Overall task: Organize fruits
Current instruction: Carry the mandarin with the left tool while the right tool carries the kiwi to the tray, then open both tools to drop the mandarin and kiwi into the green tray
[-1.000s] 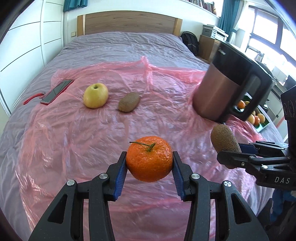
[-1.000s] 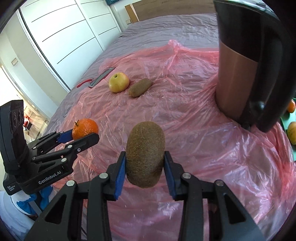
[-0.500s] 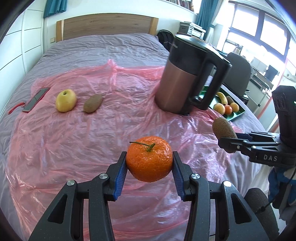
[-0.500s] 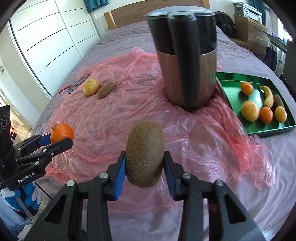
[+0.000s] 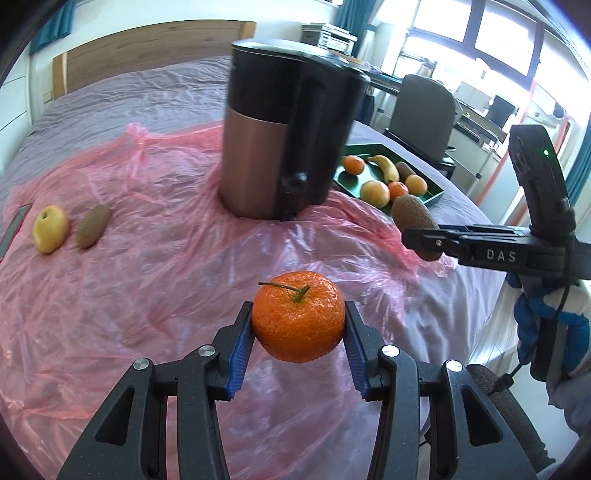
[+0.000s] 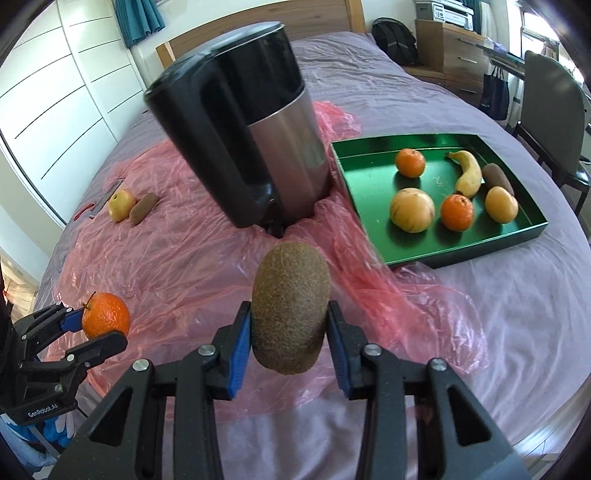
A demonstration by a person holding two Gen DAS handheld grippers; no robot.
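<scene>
Above bed: left gripper pinching orange, right gripper pinching kiwi. Risk: kettle blocks path to tray; bump could tip it, or round fruit slips.

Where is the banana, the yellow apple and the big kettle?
banana (image 6: 468, 172): right wrist view, middle of its curve.
yellow apple (image 5: 50, 229): left wrist view, its centre.
kettle (image 5: 255, 162): left wrist view, copper body.

Tray right of kettle

Daylight is streaming through windows at two o'clock; a wooden headboard is standing at eleven.
</scene>
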